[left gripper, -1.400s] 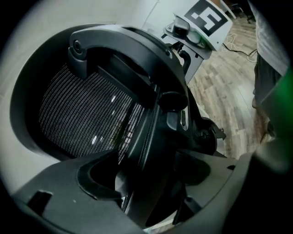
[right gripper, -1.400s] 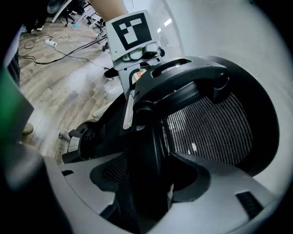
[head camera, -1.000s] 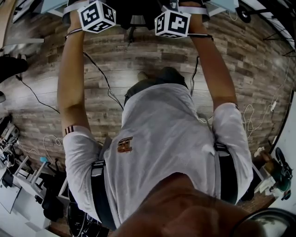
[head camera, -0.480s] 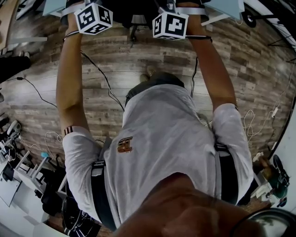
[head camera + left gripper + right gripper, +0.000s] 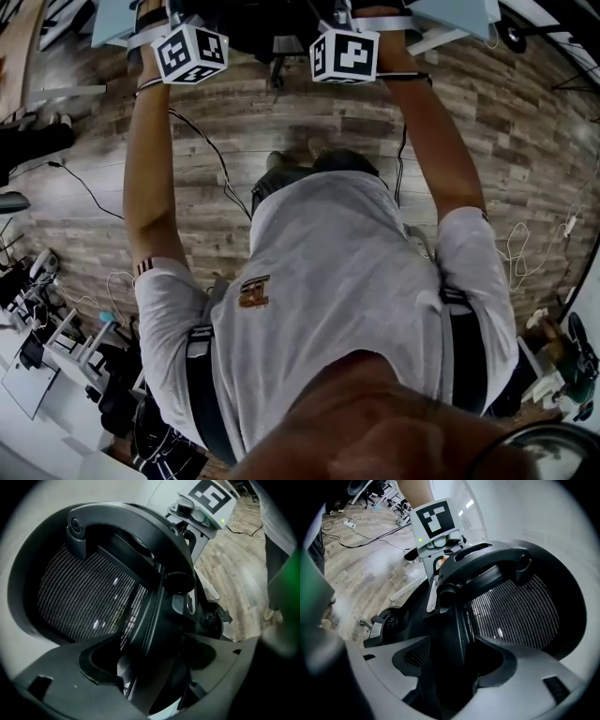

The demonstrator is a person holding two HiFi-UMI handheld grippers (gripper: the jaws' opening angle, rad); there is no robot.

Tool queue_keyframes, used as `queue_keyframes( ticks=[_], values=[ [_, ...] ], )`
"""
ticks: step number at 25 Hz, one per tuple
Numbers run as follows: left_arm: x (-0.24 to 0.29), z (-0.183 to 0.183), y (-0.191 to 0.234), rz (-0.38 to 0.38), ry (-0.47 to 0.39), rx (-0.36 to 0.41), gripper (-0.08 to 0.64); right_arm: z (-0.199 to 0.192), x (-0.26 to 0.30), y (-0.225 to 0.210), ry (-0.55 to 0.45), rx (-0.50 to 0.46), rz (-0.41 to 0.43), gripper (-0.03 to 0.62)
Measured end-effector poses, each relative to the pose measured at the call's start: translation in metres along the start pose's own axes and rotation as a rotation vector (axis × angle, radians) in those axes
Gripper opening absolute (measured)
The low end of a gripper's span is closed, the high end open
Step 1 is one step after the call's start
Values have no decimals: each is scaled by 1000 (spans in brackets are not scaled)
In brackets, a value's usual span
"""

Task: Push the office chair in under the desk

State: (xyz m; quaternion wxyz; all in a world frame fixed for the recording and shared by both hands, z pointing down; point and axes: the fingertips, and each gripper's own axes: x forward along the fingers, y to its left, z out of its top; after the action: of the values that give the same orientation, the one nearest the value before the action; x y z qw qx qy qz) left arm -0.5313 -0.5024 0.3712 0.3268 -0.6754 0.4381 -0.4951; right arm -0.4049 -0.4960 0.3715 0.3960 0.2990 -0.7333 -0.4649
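Note:
The black office chair [image 5: 267, 23] shows dark at the top of the head view, between pale desk tops [image 5: 112, 19]. Both arms reach out to it. The marker cube [image 5: 190, 53] of my left gripper and the marker cube [image 5: 344, 54] of my right sit side by side at the chair's back. My left gripper [image 5: 154, 667] is shut around the black frame of the mesh backrest [image 5: 84, 597]. My right gripper [image 5: 450, 667] is shut on the same frame from the other side, with the mesh [image 5: 515, 606] to its right. Each gripper view shows the other gripper's cube.
Wood plank floor with loose cables [image 5: 202, 141] runs under the arms. White frames and clutter [image 5: 56, 347] lie at the lower left, and more cables [image 5: 520, 253] at the right. A dark chair base [image 5: 382, 620] with its lever shows below the backrest.
The person has stepped forward with both grippers still on the chair back. The desk tops show larger at the top of the head view, and a foot has come into sight.

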Motion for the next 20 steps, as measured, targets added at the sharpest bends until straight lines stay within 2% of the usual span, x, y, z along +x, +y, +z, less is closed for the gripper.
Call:
queue_keyframes(
  ticks=[7,14,17,20],
  values=[
    [-19,-11,-2,-5,-41,7,371,16,-6,5,64,-13,4,262],
    [-69,-9,-1,2,-160,3,370,22,-39,3,187,11,-16,261],
    [-102,-8,0,-8,-229,-69,368,35,-66,2,197,127,-32,261],
    [-141,-3,3,-37,-345,-240,368,57,-96,-1,151,349,-43,261]
  ],
)
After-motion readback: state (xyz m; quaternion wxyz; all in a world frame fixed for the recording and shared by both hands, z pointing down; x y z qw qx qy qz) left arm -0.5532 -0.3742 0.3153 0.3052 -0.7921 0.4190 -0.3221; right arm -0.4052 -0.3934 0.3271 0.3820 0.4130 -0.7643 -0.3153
